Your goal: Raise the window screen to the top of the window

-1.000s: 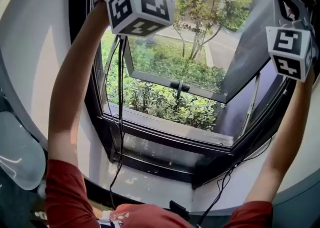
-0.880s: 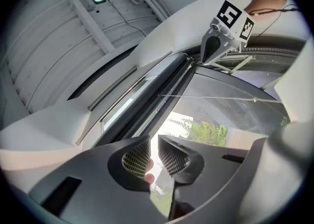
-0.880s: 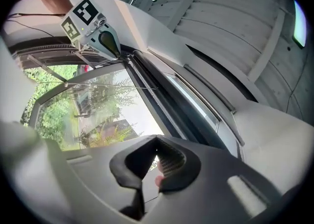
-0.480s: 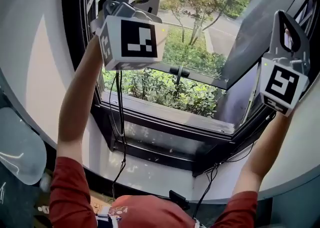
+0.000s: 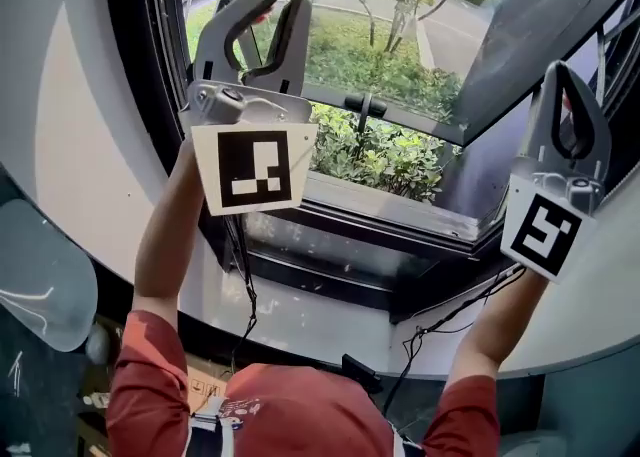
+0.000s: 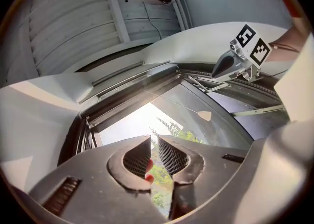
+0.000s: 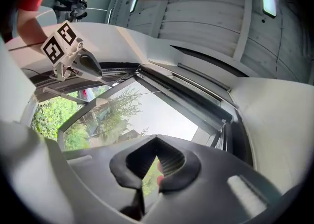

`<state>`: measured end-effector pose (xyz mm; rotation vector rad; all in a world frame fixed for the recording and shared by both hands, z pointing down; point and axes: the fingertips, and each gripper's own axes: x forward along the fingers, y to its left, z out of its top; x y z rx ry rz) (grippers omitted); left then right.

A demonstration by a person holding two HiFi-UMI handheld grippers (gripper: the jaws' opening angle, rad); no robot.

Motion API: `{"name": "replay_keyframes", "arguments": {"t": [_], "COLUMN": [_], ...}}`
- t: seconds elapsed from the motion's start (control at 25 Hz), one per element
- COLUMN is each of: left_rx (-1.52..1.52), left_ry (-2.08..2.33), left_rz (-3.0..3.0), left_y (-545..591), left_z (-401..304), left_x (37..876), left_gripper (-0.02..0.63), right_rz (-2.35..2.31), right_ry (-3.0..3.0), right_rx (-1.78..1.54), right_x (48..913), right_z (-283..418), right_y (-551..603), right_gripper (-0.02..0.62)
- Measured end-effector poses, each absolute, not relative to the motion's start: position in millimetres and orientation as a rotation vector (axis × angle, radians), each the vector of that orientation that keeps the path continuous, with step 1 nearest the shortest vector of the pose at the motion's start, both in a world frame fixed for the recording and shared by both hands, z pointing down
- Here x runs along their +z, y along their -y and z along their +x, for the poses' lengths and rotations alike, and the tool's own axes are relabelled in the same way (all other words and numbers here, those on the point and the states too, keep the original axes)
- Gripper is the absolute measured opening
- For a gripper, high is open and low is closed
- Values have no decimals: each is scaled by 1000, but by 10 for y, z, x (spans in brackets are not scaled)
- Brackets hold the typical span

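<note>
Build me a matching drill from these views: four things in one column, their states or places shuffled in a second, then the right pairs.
Column one
1. left grey two-jaw gripper
2. right grey two-jaw gripper
3. dark-framed glass window pane
4. thin black cable

Column two
A. swung open outward over green bushes
B. jaws shut
C. hangs down past the window's lower frame
D. jaws slightly apart, nothing gripped

Pairs: 1-D, 2-B, 3-A, 4-C
</note>
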<state>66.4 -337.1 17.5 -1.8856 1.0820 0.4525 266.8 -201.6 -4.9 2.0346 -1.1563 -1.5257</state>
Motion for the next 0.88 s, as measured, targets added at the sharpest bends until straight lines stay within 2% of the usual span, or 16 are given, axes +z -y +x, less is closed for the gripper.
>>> {"name": "replay_keyframes", "arguments": {"t": [0.24, 0.68, 0.88], "left_rx": [479, 365, 334], "left_ry": [-1094, -1167, -1172], "left_rz": [-2019, -2166, -2252], "left_y": [3424, 3683, 3681], "left_z": [696, 686, 709], "left_x": [666, 1871, 2243], "left_gripper": [49, 49, 49], "right_rz": [2094, 2246, 2258], "right_ry": [1329, 1509, 1526], "right_rx": [-1453, -1120, -1057], "right_x": [589, 1920, 2251], "right_z": [2731, 3016, 3032], "right_y": [2189, 2204, 2210], "right_gripper": [11, 10, 10]}}
